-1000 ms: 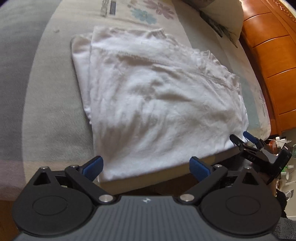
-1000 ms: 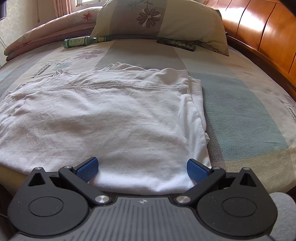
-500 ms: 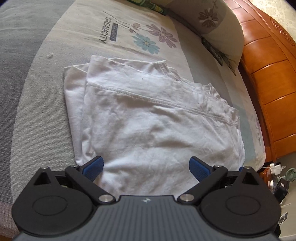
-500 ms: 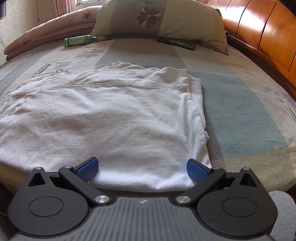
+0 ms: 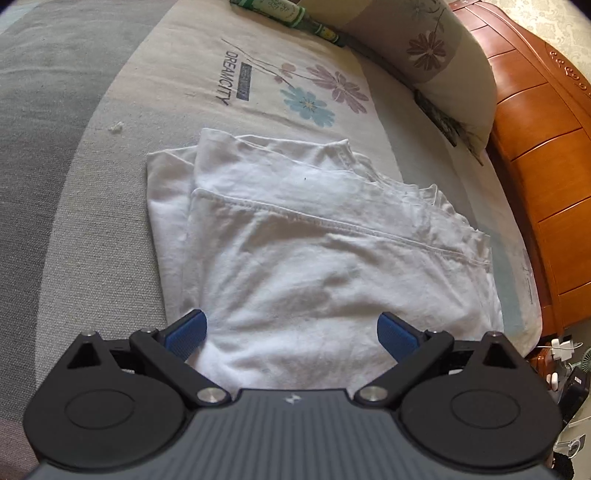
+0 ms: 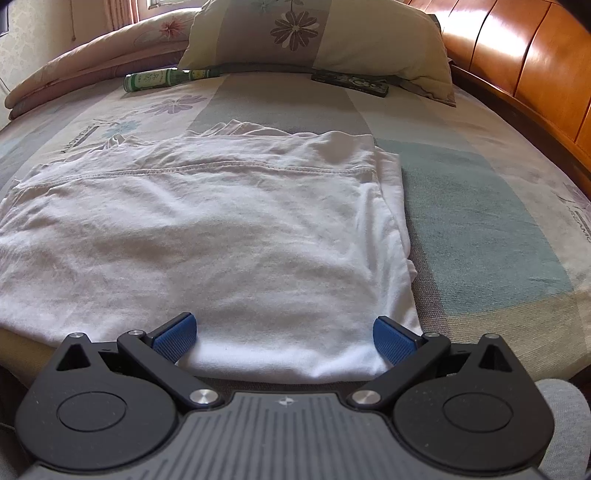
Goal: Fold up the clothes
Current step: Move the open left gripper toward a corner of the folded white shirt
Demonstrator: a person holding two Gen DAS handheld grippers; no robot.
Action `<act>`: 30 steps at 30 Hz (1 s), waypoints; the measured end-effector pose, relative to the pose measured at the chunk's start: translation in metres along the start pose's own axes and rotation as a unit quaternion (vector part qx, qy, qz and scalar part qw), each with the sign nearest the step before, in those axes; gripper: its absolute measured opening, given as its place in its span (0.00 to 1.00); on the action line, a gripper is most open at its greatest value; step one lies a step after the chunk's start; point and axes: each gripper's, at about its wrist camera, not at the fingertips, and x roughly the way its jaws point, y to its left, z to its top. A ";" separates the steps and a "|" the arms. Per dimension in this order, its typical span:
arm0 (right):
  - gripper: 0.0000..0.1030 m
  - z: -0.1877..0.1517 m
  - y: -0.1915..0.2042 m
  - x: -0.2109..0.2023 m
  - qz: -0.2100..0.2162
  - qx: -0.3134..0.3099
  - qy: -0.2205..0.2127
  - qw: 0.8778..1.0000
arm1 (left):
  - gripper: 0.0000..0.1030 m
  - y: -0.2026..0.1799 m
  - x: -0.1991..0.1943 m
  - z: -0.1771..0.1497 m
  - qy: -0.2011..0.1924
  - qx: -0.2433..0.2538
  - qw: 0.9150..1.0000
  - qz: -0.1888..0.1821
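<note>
White garment (image 5: 317, 273) lies on the bed (image 6: 480, 206), already folded over w/ hem seam across top; looks partway done, prob another fold left. Left gripper (image 5: 291, 328) & right gripper (image 6: 284, 334) both spread wide at near edge, gripping nothing.

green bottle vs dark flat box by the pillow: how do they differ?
The green bottle is round, pale green with a printed label; the box is flat, dark and rectangular. The bottle lies on its side left of the pillow's front edge, its neck end reaching that edge; the box lies partly tucked under the pillow's right side. Shared: both lie on the bed, beyond the white shirt and apart from it.
</note>
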 end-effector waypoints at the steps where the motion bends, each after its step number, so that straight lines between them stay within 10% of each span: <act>1: 1.00 0.002 0.002 -0.001 -0.001 -0.004 0.005 1.000 | 0.96 -0.003 -0.005 0.000 -0.005 0.007 1.000 0.003; 14: 1.00 0.077 0.115 0.003 0.122 -0.112 -0.028 0.986 | 0.96 -0.011 -0.051 0.012 -0.040 0.061 0.996 0.048; 30: 1.00 0.073 0.144 0.053 0.116 -0.111 -0.003 0.987 | 0.96 0.006 -0.050 -0.004 -0.028 0.070 0.997 0.030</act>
